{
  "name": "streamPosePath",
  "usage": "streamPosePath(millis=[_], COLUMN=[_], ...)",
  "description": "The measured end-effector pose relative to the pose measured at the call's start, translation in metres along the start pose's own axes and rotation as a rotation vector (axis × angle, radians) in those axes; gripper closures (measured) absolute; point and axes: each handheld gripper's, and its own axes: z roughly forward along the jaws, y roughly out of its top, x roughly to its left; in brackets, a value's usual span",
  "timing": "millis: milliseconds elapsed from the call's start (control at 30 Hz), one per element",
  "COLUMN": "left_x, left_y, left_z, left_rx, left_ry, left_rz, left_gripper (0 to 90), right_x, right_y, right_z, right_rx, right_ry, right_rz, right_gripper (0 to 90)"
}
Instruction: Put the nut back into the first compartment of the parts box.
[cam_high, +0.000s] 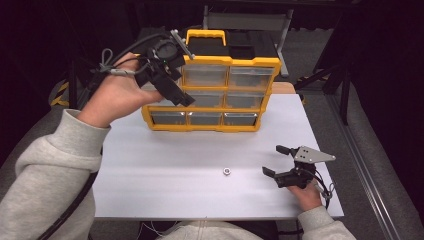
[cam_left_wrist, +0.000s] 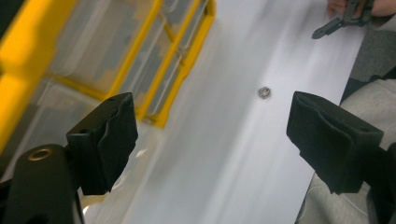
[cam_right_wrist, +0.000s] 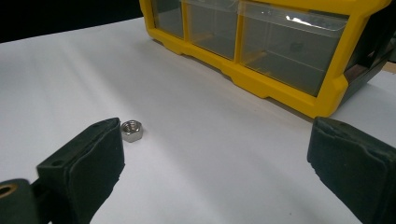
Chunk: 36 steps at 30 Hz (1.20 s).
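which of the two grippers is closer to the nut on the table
The right gripper. It sits low over the white table just right of the nut, jaws open, while the left gripper is held up against the yellow drawer organizer at the far side.

White table (cam_high: 165, 170), plain matte top, rectangular, set on grey floor. At 12 o'clock of the top: yellow drawer organizer (cam_high: 212, 122) with clear-fronted drawers in three rows, standing directly on the surface, base near the far edge. At about 5 o'clock from the organizer, well apart from it: single small hex nut (cam_high: 226, 171), metal, lying flat toward the near edge. Same nut (cam_right_wrist: 131, 130) seen close, bare white surface all round it. Rest of top bare.
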Motion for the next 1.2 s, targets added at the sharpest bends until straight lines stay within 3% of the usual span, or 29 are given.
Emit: streamPosePath(millis=[133, 200, 333, 567, 633, 667, 700, 733, 1200], left_x=[-0.014, -0.016, -0.025, -0.034, -0.038, -0.038, -0.040, -0.040, -0.055], left_y=[0.002, 0.001, 0.001, -0.004, -0.007, -0.007, -0.008, -0.008, -0.025], left_z=[0.030, 0.037, 0.070, 0.117, 0.132, 0.132, 0.146, 0.146, 0.223], left_rx=[-0.003, -0.006, 0.022, 0.006, 0.001, 0.001, 0.009, 0.009, 0.055], left_ry=[-0.021, -0.037, -0.064, -0.132, -0.136, -0.136, -0.156, -0.156, -0.219], left_rz=[0.052, 0.057, 0.095, 0.110, 0.121, 0.121, 0.118, 0.118, 0.119], left_gripper=[15.9, 15.5, 15.0, 14.4, 14.8, 15.0, 15.0, 15.0, 15.9], right_x=[0.000, 0.000, 0.000, 0.000, 0.000, 0.000, 0.000, 0.000, 0.000], right_y=[0.000, 0.000, 0.000, 0.000, 0.000, 0.000, 0.000, 0.000, 0.000], right_z=[0.000, 0.000, 0.000, 0.000, 0.000, 0.000, 0.000, 0.000, 0.000], right_rx=[0.001, 0.001, 0.000, 0.002, -0.001, -0.001, -0.002, -0.002, -0.001], right_ry=[0.000, 0.000, 0.001, 0.000, 0.000, 0.000, 0.000, 0.000, 0.002], right_rz=[0.000, 0.000, 0.002, 0.002, 0.001, 0.001, 0.001, 0.001, 0.002], right_gripper=[4.4, 4.4, 4.4, 4.4, 4.4, 4.4, 4.4, 4.4, 4.4])
